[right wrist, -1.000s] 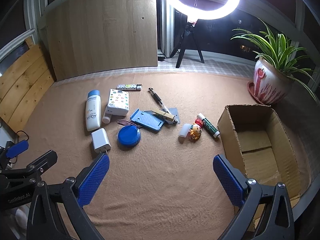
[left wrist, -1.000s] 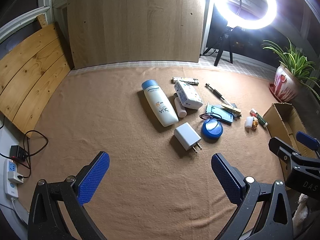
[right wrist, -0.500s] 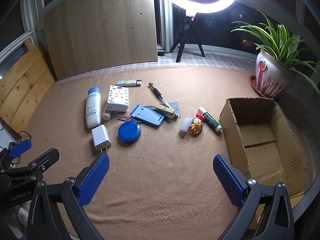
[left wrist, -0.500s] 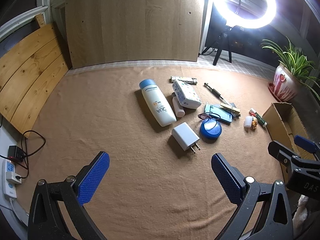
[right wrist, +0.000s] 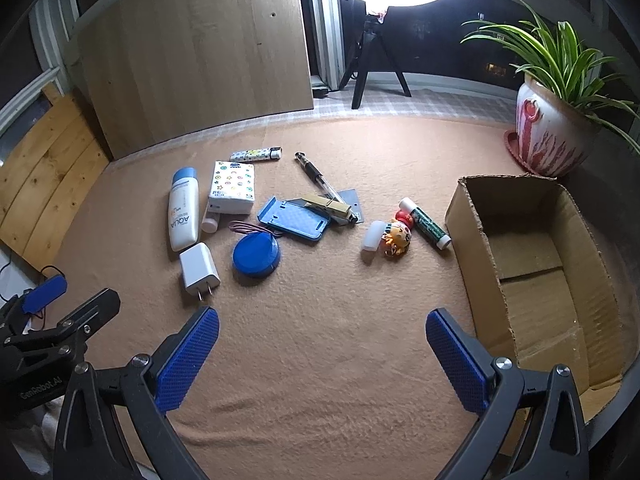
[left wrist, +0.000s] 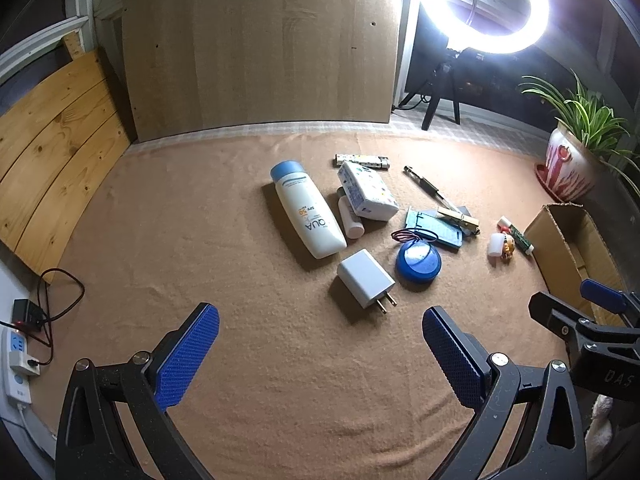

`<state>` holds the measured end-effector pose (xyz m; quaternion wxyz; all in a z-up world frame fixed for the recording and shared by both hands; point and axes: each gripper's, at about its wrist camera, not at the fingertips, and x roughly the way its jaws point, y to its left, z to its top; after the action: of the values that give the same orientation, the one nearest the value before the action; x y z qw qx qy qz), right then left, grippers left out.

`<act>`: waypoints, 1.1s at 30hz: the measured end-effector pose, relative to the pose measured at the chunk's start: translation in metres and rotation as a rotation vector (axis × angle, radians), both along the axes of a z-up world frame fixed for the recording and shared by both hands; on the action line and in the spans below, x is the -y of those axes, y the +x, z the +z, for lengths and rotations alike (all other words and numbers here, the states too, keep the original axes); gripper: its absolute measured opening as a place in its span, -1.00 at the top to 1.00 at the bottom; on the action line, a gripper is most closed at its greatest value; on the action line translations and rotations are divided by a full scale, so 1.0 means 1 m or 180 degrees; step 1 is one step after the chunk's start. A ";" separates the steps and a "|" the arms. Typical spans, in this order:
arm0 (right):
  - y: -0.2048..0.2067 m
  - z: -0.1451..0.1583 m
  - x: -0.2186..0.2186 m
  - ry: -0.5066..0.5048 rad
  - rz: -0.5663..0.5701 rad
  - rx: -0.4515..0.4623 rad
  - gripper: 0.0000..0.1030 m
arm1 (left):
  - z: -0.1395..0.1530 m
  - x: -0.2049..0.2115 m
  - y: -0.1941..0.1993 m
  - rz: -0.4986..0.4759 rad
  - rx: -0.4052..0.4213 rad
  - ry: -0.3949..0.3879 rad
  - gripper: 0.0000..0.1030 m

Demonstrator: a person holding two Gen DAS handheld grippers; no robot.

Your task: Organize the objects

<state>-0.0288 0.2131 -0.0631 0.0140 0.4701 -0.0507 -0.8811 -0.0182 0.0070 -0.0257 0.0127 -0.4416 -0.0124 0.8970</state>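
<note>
Fingers (left wrist: 188,356) of the left gripper (left wrist: 320,344) and of the right gripper (right wrist: 322,344) spread wide, holding nothing, above the tan surface (right wrist: 320,360). White charger (right wrist: 199,269), blue round lid (right wrist: 256,255) and lotion bottle (right wrist: 184,209) lie at 11 o'clock in the right view; the open cardboard box (right wrist: 476,248) sits at 3 o'clock.

white lotion bottle with blue cap (right wrist: 184,210): one
white wall charger (right wrist: 199,270): one, nearest the tongs
round blue lid (right wrist: 256,256): one
brown cardboard box (right wrist: 532,256): one, right of the tongs
black pen (right wrist: 318,178): one
</note>
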 end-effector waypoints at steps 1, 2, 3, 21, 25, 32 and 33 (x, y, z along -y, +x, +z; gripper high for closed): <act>0.000 -0.001 0.000 -0.0017 0.0010 0.0007 -0.98 | 0.000 0.000 0.000 -0.0001 0.0000 -0.0002 -1.00; -0.001 -0.001 0.001 -0.0030 0.0018 0.0013 -0.98 | -0.001 0.000 -0.001 -0.0003 0.0000 0.0000 -1.00; -0.001 -0.001 0.002 -0.0038 0.0024 0.0017 -0.96 | -0.001 -0.001 -0.002 -0.0005 -0.0001 -0.0002 -0.99; -0.012 -0.009 0.000 -0.0142 0.0062 0.0125 -0.77 | -0.009 -0.007 -0.014 -0.0198 0.0049 0.0024 -0.99; -0.014 -0.010 0.000 -0.0146 0.0067 0.0137 -0.76 | -0.012 -0.008 -0.019 -0.0207 0.0078 0.0032 -0.99; -0.023 -0.017 -0.002 -0.0199 0.0056 0.0177 -0.75 | -0.026 -0.006 -0.033 -0.0181 0.0189 0.0066 -0.99; -0.024 -0.018 -0.003 -0.0207 0.0052 0.0183 -0.72 | -0.030 -0.007 -0.036 -0.0180 0.0221 0.0082 -0.99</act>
<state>-0.0532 0.2157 -0.0810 0.0349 0.4949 -0.0759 -0.8649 -0.0543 0.0136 -0.0553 0.0432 -0.4725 -0.0119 0.8802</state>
